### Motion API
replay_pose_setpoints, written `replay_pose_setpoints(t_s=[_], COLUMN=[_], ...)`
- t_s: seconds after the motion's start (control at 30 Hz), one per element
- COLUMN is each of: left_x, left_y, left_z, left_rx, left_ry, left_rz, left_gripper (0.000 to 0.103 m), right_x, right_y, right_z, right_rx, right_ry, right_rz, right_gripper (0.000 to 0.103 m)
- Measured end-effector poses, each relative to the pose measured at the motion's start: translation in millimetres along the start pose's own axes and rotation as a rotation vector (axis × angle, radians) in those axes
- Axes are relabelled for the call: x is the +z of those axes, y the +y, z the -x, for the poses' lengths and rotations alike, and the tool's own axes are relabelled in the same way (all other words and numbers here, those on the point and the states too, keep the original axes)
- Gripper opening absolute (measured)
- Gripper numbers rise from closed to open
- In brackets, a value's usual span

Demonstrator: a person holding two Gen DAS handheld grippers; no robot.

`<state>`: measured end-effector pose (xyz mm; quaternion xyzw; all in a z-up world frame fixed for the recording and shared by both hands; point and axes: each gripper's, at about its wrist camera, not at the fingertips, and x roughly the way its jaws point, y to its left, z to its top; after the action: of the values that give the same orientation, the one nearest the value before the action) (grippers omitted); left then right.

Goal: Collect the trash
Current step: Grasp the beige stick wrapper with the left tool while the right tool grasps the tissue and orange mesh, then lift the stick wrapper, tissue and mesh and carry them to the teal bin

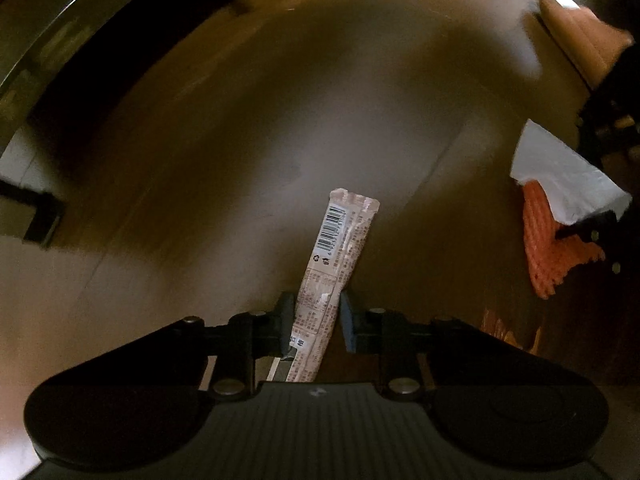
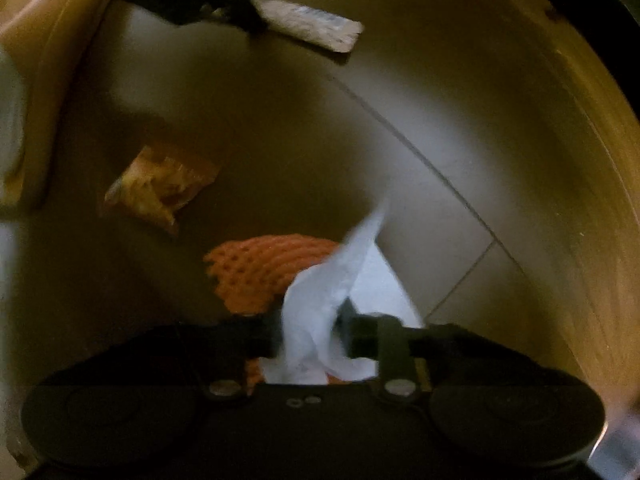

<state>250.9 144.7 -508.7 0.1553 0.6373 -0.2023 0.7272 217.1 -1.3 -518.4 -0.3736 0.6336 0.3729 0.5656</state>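
Between left tongs (image 1: 316, 328): wrapper (image 1: 340, 252).

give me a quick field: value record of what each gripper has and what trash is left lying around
left gripper: shut on long wrapper, barcode side showing
right gripper: shut on white tissue
orange foam net: lying just beyond the right gripper, partly under the tissue
crumpled orange snack packet: loose on the wooden surface, not held
image quality: dim, some motion blur
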Motion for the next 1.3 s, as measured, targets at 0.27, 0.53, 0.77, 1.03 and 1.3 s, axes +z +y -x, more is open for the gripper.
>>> replay_pose_setpoints(t_s=[0.27, 0.53, 0.77, 1.03, 1.3], left_x=[6, 14, 30, 49, 79], left_y=[29, 26, 15, -41, -115], left_z=[42, 138, 255, 368, 471], left_rx=[-0.023, -0.018, -0.008, 0.053, 0.096], left_ry=[-0.054, -0.176, -0.322, -0.500, -0.667], left_rz=[0.155, 0.197, 0.256, 0.287, 0.259], left_gripper=[0.023, 0.023, 0.023, 0.023, 0.023], right_x=[14, 13, -18, -88, -168], right_y=[-31, -45, -50, -46, -43], right_z=[47, 153, 275, 413, 514], right_rx=[-0.041, -0.090, -0.113, -0.145, -0.284], right_ry=[-0.068, -0.238, -0.455, -0.709, -0.851], right_rz=[-0.145, -0.236, -0.335, -0.417, -0.423], right_gripper=[0.018, 0.018, 0.018, 0.018, 0.018])
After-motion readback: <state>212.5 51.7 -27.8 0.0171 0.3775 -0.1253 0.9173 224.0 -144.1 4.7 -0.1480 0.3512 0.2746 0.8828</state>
